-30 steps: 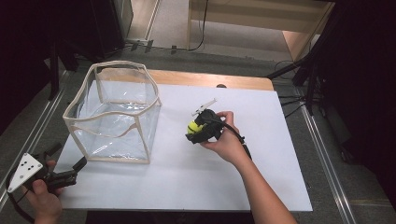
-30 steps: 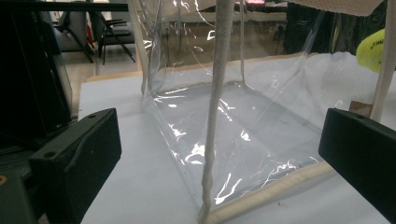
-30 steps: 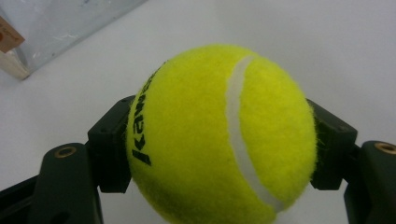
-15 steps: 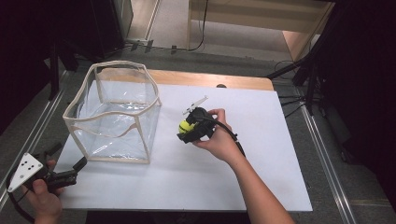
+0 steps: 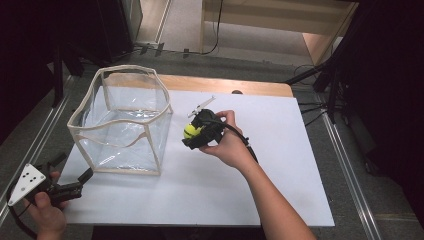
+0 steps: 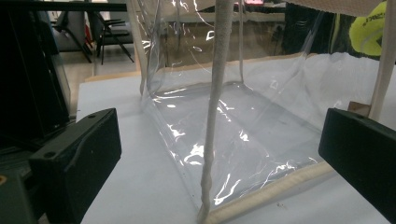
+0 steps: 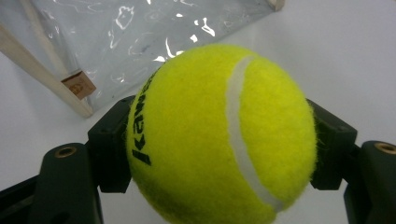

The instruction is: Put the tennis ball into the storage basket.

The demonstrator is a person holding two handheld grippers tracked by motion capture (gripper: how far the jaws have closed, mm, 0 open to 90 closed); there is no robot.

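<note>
Since the earlier frames, the right gripper (image 5: 191, 136) has been carried leftward across the white board (image 5: 280, 150), closer to the clear bag (image 5: 122, 120), and raised slightly; the left gripper (image 5: 75, 186) has kept its place off the bag's near left corner. The right gripper's jaws are clamped on the tennis ball (image 7: 219, 135), one pad pressed on each flank, and the ball is held clear of the board. The ball is now just beside the bag's right wall, at about rim height but not yet over the open top. The bag lies directly left of the ball. A further lift and a leftward carry over the rim are judged to be needed before release. The left gripper's jaws stand wide, empty, facing the bag's near corner seam (image 6: 212, 140) without touching it.
</note>
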